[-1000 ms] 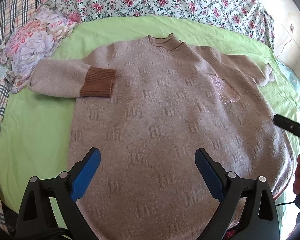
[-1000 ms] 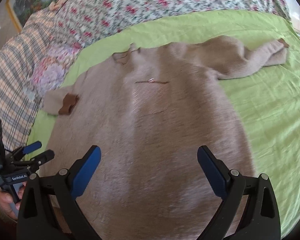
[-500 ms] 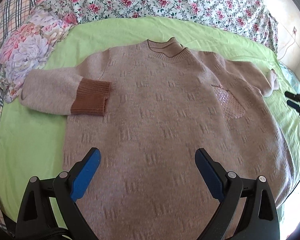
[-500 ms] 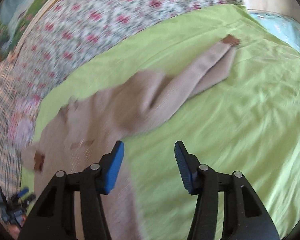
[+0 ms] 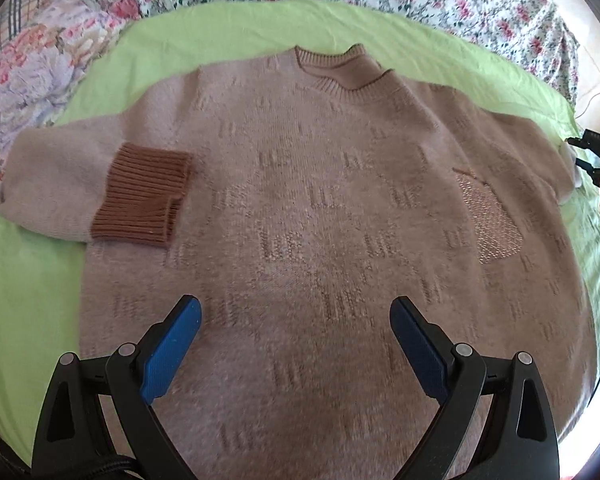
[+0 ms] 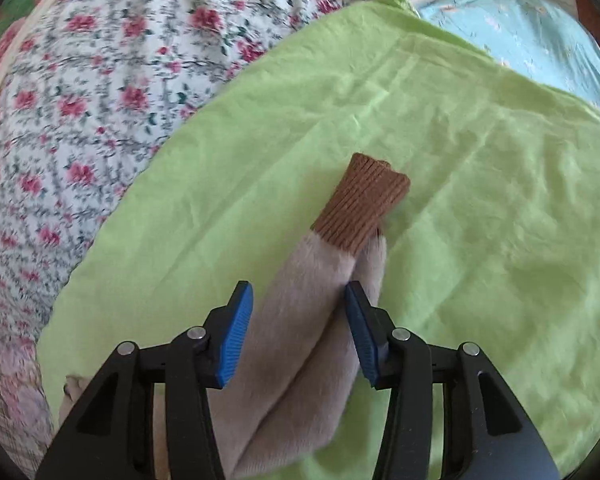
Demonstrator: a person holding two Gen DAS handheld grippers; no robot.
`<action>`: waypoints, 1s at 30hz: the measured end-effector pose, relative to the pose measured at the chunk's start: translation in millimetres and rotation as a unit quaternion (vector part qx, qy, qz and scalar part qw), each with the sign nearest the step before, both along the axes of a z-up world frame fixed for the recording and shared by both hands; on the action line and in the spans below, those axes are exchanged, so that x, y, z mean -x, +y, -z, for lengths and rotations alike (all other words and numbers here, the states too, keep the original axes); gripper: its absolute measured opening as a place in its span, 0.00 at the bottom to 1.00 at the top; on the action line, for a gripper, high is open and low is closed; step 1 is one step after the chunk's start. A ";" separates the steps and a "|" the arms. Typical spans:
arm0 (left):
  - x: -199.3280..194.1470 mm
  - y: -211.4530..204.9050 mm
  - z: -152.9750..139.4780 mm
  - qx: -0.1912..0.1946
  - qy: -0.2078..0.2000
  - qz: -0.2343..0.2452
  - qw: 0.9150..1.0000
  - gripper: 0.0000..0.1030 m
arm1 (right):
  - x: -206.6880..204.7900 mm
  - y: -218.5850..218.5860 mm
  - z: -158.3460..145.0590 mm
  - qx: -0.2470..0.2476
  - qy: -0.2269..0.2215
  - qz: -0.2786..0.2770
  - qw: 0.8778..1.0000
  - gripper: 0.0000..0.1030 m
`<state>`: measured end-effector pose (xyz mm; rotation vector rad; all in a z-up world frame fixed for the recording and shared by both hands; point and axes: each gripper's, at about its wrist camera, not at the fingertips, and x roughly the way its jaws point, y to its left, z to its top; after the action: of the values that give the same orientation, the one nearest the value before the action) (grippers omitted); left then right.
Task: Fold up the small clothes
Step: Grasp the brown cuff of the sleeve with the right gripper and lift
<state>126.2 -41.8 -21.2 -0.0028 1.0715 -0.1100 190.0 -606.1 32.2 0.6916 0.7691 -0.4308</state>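
Sweater sleeve time
My right gripper (image 6: 299, 322) sits unclenched around the soft, floppy beige knit sweater's (image 5: 320, 220) sleeve (image 6: 300, 340); I pinch there.

Beige sweater (image 5: 320, 208), lime-green sheet (image 6: 480, 168)

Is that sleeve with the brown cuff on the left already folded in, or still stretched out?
Folded in. The left sleeve doubles back, its brown cuff lying on the sweater body.

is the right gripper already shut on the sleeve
No, the right gripper is open, its blue pads on either side of the sleeve with gaps showing.
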 end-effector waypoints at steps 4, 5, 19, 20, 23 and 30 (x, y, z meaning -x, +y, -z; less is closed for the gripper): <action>-7.9 -2.3 9.7 0.001 0.009 -0.002 1.000 0.93 | -14.9 -0.3 2.2 0.004 0.002 -0.012 1.000 0.07; -8.7 -2.0 10.9 0.002 0.010 -0.002 1.000 0.93 | -15.0 4.3 -2.1 0.013 0.000 -0.015 1.000 0.07; 10.5 38.4 0.9 0.059 -0.007 -0.021 0.998 0.93 | -23.6 268.1 -59.5 -0.041 -0.133 -0.309 0.941 0.06; 13.0 43.1 -0.6 0.065 -0.009 -0.024 0.998 0.93 | -24.9 288.3 -58.0 -0.049 -0.136 -0.327 0.934 0.06; 19.0 57.4 -5.6 0.092 -0.011 -0.029 0.995 0.93 | -32.7 358.3 -45.4 -0.071 -0.108 -0.389 0.912 0.06; 22.6 82.9 -9.1 0.154 -0.012 -0.033 0.987 0.93 | -45.5 485.5 7.8 -0.115 -0.053 -0.482 0.867 0.06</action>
<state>103.6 41.1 -12.2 -0.3138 1.0197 -0.2150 235.5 -120.6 24.4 0.4623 0.9667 0.6208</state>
